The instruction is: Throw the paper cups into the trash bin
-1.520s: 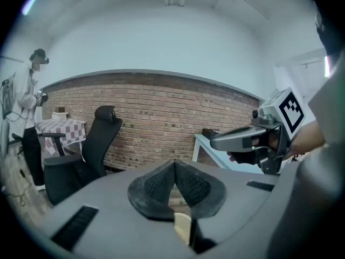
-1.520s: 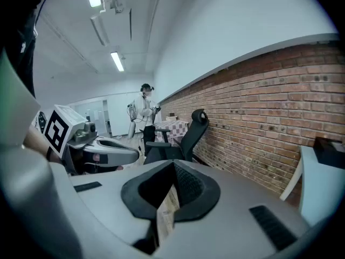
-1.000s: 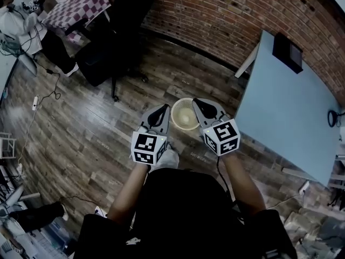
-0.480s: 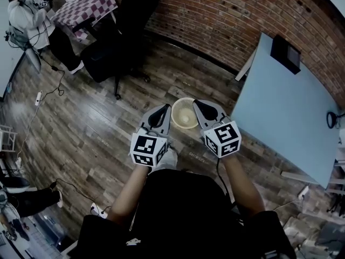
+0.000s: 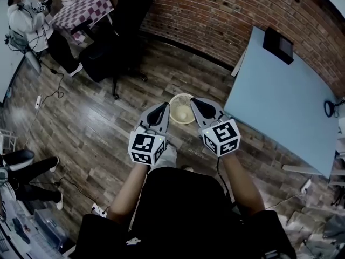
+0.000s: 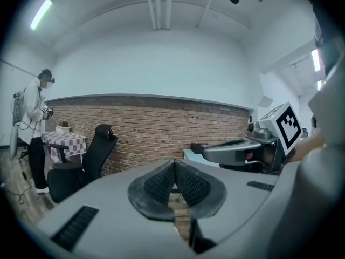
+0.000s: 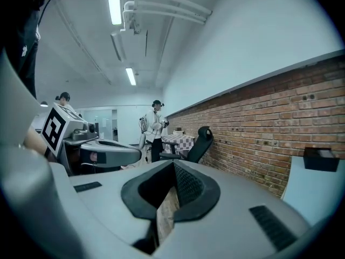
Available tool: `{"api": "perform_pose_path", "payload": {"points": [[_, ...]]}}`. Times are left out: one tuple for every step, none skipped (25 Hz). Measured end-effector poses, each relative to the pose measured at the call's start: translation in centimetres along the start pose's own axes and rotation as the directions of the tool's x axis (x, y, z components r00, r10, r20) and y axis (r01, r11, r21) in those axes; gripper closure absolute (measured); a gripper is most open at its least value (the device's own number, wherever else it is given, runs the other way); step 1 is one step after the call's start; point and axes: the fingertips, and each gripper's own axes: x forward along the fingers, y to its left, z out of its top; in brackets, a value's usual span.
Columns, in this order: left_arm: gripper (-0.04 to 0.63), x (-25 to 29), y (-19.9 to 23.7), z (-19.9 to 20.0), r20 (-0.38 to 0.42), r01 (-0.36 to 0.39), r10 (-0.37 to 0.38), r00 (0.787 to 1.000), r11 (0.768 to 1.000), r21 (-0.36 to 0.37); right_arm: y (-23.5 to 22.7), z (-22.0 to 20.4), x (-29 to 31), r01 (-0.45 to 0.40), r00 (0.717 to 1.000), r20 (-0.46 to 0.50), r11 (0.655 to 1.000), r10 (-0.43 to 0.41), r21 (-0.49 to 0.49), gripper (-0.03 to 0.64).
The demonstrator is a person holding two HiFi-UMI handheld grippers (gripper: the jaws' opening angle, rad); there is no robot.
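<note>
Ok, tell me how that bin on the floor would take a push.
The bin looks thin-walled and nearly empty, so probably light. Standing free on smooth wooden floor, it would likely slide, or tip if pushed near the rim.

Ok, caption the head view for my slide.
Left gripper and right gripper, both shut, flank the trash bin below.

The person carrying the grippers moved across the wooden floor (image 5: 91, 128), and in the head view the blue desk (image 5: 280, 96) drew in closer to the trash bin (image 5: 181, 108) and the right gripper (image 5: 198, 104). The bin sat slightly higher in the picture than a second before. At top left, a bystander (image 5: 24, 20) who had been bent low stood upright beside the chequered table (image 5: 86, 9). Another person's dark-clad legs (image 5: 24, 161) shifted up the left edge.
</note>
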Motion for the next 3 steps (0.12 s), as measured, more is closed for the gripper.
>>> {"api": "perform_pose_path", "payload": {"points": [[0.592,-0.22,-0.37,0.07,0.001,0.002,-0.002,1.0,1.0,0.0,0.13,0.05,-0.47,0.001,1.0,0.002,1.0,-0.001,0.001,0.612],[0.592,-0.43,-0.75,0.16,0.002,0.004,-0.004,1.0,1.0,0.0,0.24,0.11,-0.95,0.002,1.0,0.004,1.0,-0.002,0.002,0.612],[0.592,-0.63,-1.14,0.26,0.002,0.006,-0.006,1.0,1.0,0.001,0.34,0.18,-1.43,0.004,1.0,0.006,1.0,-0.004,0.003,0.612]]}}
